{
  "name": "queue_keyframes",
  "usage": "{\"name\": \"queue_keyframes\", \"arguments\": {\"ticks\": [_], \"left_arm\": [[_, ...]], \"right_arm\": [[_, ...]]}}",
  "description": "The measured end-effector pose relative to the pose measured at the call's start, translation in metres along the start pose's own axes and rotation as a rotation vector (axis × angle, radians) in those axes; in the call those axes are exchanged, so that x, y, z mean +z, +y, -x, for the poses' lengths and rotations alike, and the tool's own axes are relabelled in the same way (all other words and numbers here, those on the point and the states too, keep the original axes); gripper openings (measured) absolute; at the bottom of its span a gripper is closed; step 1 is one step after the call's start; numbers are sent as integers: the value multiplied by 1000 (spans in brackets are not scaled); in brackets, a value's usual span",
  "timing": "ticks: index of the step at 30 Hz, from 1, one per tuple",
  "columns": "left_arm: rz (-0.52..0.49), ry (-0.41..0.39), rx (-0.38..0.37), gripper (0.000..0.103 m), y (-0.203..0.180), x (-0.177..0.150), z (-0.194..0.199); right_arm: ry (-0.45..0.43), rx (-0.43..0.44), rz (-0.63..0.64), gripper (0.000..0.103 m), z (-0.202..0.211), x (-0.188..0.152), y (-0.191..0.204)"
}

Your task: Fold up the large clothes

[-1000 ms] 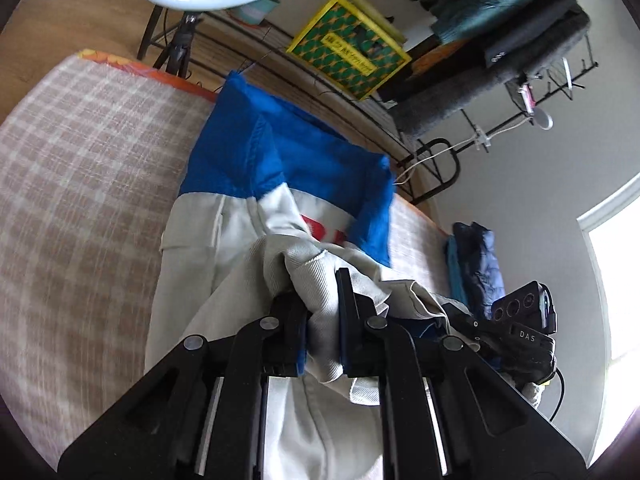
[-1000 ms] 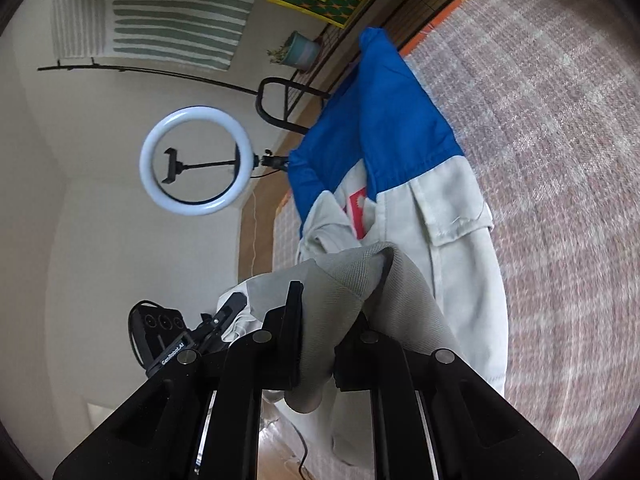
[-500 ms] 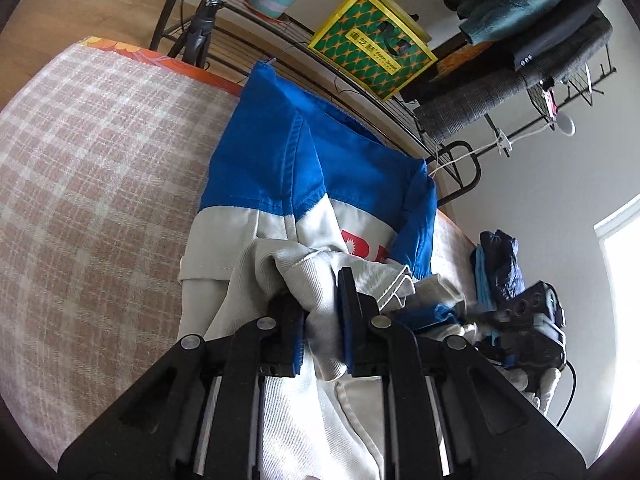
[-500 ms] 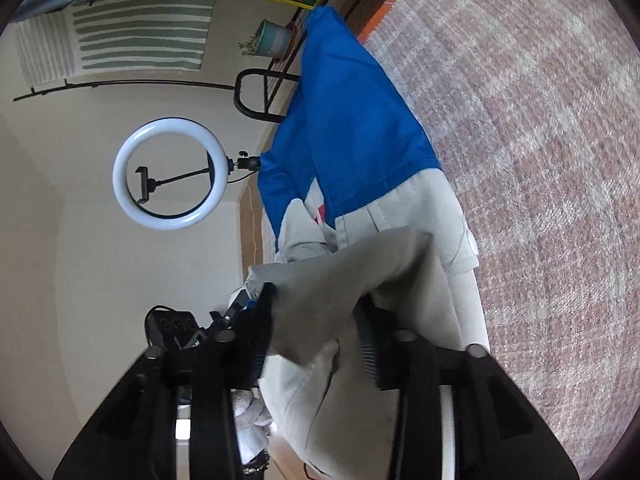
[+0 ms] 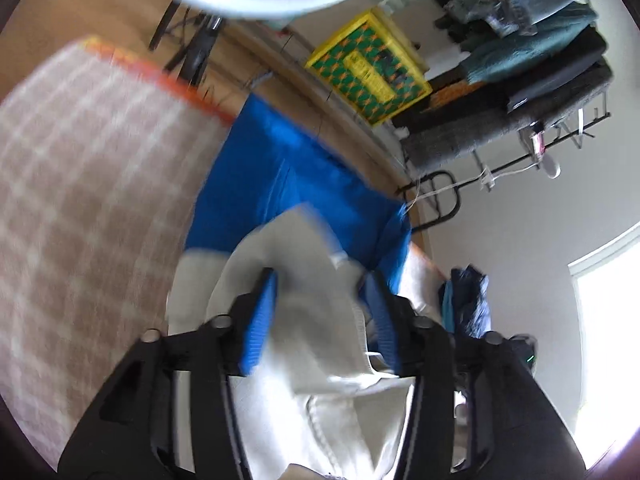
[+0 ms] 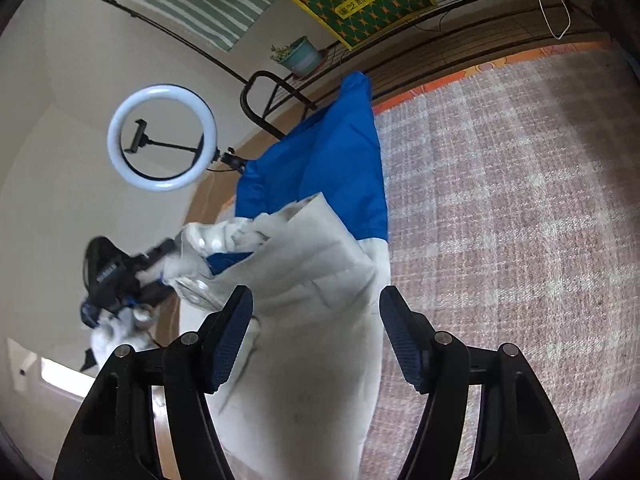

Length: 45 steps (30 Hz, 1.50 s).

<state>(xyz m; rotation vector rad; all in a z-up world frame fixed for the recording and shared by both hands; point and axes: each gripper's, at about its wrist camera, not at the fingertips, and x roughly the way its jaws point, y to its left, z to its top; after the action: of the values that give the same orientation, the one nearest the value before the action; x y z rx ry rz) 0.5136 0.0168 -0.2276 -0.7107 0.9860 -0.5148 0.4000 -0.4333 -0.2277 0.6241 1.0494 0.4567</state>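
A large jacket, blue (image 5: 288, 184) at the far end and cream (image 5: 316, 340) at the near end, lies on the checked bedspread (image 5: 80, 200). Its cream part (image 6: 316, 264) is folded over toward the blue part (image 6: 328, 168). My left gripper (image 5: 319, 274) hovers over that fold with its jaws opening; cloth lies loosely between the blue pads (image 5: 260, 320), which do not pinch it. My right gripper (image 6: 316, 292) is also opening, its fingers wide on either side of the cream cloth without touching it. The left gripper (image 6: 116, 276) shows blurred in the right wrist view.
The bedspread (image 6: 520, 200) stretches wide beside the jacket. Past the bed's far edge are a ring light (image 6: 162, 138), a black metal rail (image 6: 260, 100), a potted plant (image 6: 300, 56), a yellow-green box (image 5: 368, 72) and a loaded clothes rack (image 5: 540, 60). A dark blue garment (image 5: 468, 300) lies nearby.
Both grippers were shut on the cream cloth and have opened and let it go. The released fold has dropped forward over the jacket. The right gripper has rolled.
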Motion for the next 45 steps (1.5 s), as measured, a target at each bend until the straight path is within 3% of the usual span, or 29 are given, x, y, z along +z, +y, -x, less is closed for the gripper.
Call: {"name": "queue_keyframes", "arguments": {"ticks": [3,7,8,11,15,16,17,18,20,21,23,24,25,26,28,36,41,45], "left_arm": [[-90,-18,-2,60,-12,15,16],[-247,-31,114,67,0,10,28],[-271,-33,147,67,7,6,26],[-342,24,151,67,18,-9,12],[-516,33,191,67,1,-27,-16],[-503,30,194,67,0,-26,-25],[-476,37,182,64,2,-25,-32],[-454,46,166,58,4,-23,-39],[-457,57,202,39,4,-26,-49],[-478,56,216,37,4,-28,-51],[-495,60,226,20,5,-30,-52],[-480,67,214,17,6,-28,-52],[-452,62,193,13,8,-26,-48],[-434,55,177,11,10,-25,-45],[-431,31,167,10,7,-26,-35],[-473,-50,122,8,-29,-16,10],[-534,-112,148,8,-63,28,7],[-565,-143,220,8,-74,69,-29]], "right_arm": [[23,-76,124,67,-11,-3,9],[11,-136,274,67,-16,-6,25],[4,-146,298,67,-17,-6,28],[-3,-169,354,67,-27,-4,36],[-15,-214,401,63,-45,3,46],[-10,-221,386,60,-51,8,45],[-6,-236,366,45,-55,11,42],[-1,-248,346,36,-59,14,39],[-8,-236,325,35,-60,17,35],[-9,-225,332,35,-58,16,35],[6,-215,372,39,-58,14,37],[16,-225,376,39,-60,14,37],[17,-227,374,35,-60,14,37],[5,-228,370,25,-59,14,37],[-15,-218,358,13,-53,14,40],[-132,-130,365,8,-2,16,69],[-217,-135,383,8,12,61,85],[-243,-184,384,8,-12,107,81]]}}
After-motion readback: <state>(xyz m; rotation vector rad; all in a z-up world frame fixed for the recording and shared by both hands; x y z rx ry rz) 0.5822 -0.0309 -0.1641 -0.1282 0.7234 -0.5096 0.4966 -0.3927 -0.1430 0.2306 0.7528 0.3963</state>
